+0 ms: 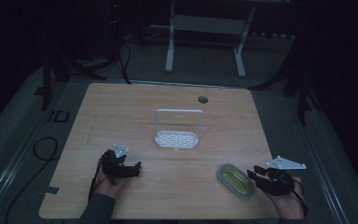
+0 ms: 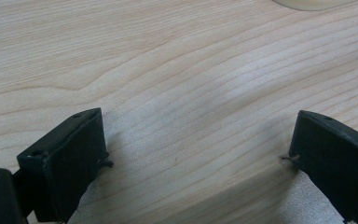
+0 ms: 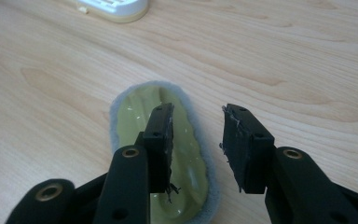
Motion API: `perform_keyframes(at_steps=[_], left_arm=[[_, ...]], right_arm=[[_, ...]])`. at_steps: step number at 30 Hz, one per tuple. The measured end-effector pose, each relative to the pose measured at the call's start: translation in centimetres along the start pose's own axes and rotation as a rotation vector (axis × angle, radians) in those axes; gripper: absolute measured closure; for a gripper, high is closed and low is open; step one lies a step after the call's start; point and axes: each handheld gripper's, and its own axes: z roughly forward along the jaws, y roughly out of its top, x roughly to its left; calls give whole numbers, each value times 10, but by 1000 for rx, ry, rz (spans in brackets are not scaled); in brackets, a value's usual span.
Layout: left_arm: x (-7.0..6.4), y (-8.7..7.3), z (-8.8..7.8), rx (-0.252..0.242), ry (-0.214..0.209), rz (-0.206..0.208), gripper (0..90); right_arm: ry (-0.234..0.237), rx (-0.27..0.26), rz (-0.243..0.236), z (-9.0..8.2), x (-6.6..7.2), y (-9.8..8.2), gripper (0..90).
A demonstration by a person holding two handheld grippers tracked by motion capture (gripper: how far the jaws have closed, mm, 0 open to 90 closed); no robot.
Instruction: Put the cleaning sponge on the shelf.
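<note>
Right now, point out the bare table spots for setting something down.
Free: the wood between the left tongs and the oval sponge, and the strip behind the white rack. Crowded: around the right tongs above the sponge.

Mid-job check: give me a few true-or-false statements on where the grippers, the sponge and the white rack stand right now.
1. The right gripper grips the oval yellow-green sponge with grey rim. False: its jaws stand apart above it, one over the sponge, one beside its rim.
2. The left gripper is open over bare wood. True.
3. The white slotted plastic rack with hoop handle stands mid-table, apart from both grippers. True.
4. The sponge lies inside the rack. False: it lies on the light wooden table.
</note>
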Motion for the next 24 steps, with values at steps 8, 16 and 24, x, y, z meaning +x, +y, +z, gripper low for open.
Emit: perform_keyframes(at_steps=[8, 16, 24], left_arm=[[0, 0, 0, 0, 0, 0, 38], [0, 0, 0, 0, 0, 0, 38], [0, 0, 0, 0, 0, 0, 38]], right_arm=[[23, 33, -33, 4, 4, 7, 600], [44, 71, -59, 9, 8, 14, 587], [55, 116, -96, 8, 11, 25, 606]])
